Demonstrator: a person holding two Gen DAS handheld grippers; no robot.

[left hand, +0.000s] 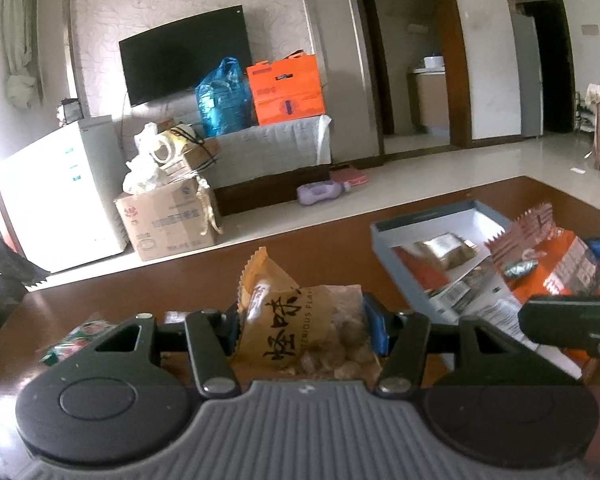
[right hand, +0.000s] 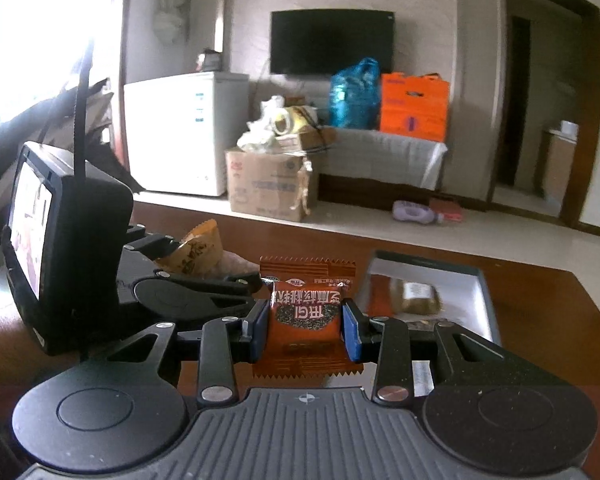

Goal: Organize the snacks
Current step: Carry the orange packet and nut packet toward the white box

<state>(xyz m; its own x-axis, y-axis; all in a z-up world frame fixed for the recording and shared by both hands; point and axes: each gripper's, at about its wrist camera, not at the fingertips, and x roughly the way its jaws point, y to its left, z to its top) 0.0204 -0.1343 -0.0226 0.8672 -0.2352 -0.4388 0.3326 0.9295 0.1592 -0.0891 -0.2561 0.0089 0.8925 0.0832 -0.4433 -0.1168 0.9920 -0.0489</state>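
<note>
Over the brown table (right hand: 540, 292) we hold a snack in each gripper: the left gripper (left hand: 302, 330) pinches a tan pack (left hand: 300, 320), the right gripper (right hand: 305, 326) pinches an orange pack (right hand: 305, 316) by its sides. Both packs are thin, slick film, so we think either could slide or twist out of the pads if we swing too fast. The two grippers ride close together, and a bump could knock a pack loose. Ahead and to the right lies the grey box (right hand: 485, 300), open, with a brownish pack (right hand: 418, 296) and other wrappers already in it.
</note>
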